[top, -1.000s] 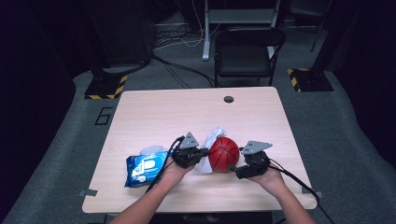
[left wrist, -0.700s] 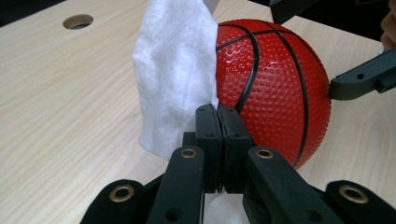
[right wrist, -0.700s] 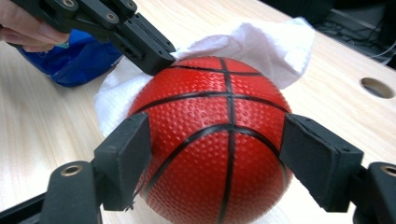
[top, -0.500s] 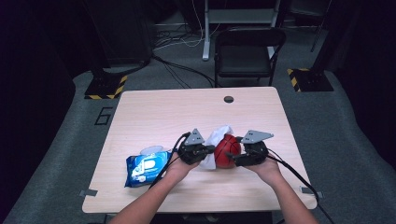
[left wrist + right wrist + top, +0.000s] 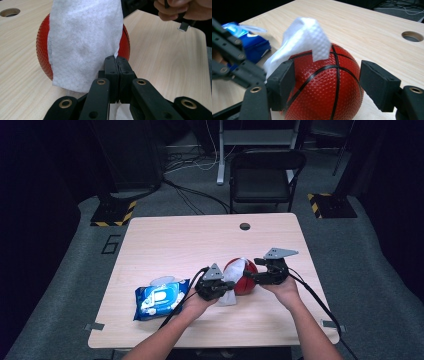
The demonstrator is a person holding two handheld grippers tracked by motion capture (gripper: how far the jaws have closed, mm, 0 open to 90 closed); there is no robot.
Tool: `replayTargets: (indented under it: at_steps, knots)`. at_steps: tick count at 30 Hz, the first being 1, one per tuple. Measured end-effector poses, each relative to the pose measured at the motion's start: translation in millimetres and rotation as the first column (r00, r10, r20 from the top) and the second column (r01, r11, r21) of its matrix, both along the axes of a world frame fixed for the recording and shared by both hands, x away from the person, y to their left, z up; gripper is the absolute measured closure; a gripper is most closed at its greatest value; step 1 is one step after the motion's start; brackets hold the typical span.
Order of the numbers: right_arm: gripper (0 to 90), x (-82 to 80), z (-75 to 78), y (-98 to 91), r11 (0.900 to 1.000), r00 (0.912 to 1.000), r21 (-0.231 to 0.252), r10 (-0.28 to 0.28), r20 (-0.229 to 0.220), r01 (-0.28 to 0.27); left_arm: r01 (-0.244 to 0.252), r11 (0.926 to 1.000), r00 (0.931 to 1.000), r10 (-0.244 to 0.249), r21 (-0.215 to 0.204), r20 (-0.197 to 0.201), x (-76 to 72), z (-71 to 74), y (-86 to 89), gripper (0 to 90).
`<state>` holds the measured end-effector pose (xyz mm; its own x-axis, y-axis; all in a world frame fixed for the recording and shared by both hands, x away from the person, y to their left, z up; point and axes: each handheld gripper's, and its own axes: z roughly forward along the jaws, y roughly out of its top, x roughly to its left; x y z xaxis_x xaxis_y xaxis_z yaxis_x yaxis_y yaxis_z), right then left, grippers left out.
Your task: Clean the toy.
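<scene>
A red ball (image 5: 246, 284) with black seams rests on the wooden table (image 5: 175, 245), draped with a white wipe (image 5: 236, 269). My left gripper (image 5: 227, 289) is shut, pinching the wipe's lower edge (image 5: 82, 42) in front of the ball (image 5: 42, 50). My right gripper (image 5: 248, 276) comes in from the ball's right. Its jaws have just been closing with the ball (image 5: 324, 87) between them, and both pads (image 5: 283, 82) now press on its sides. In the right gripper view the wipe (image 5: 307, 32) rises over the ball's top, and the left gripper (image 5: 229, 57) is at the left.
A blue pack of wipes (image 5: 160, 299) lies left of my left hand. A round cable hole (image 5: 244, 226) sits near the table's far edge. A black chair (image 5: 265, 175) stands beyond the table. Cables trail from both grippers toward the front edge.
My right gripper has moved in toward the ball and its jaws have closed onto it. The left gripper has stayed put, still pinching the wipe.
</scene>
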<state>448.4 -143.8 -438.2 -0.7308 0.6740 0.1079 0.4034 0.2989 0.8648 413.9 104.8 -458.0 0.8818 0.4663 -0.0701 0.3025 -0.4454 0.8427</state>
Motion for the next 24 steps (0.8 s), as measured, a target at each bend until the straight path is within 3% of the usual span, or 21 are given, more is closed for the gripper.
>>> replayTargets:
  at_steps: [4,8,12,17,24]
  knots:
    - [28.7,2.9,0.1,-1.3,1.0,1.0,0.008,0.0,-0.008,0.0,0.021,0.9985,0.999,-0.019,-0.05,0.04,-1.7,19.4,-3.5,88.3]
    - [28.7,3.3,-0.1,-0.6,0.9999,0.9999,0.015,-0.003,-0.016,0.003,0.01,0.9971,0.9985,-0.006,-0.075,0.053,9.8,31.7,-10.3,88.3]
    - [29.6,5.0,0.6,-2.6,0.9997,0.9997,0.015,-0.018,-0.019,0.018,-0.005,0.9989,0.9992,0.007,-0.047,0.038,20.7,22.2,-14.4,88.3]
    - [29.8,10.8,1.2,-8.0,0.9987,0.9985,0.019,-0.047,-0.028,0.048,-0.02,0.9974,0.9994,0.022,-0.069,0.026,19.5,9.6,-7.9,88.3]
    - [30.8,19.0,1.3,-13.4,0.9961,0.9962,0.04,-0.077,-0.041,0.079,-0.121,0.9925,0.9926,0.121,-0.016,0.008,27.5,-0.8,8.5,88.3]
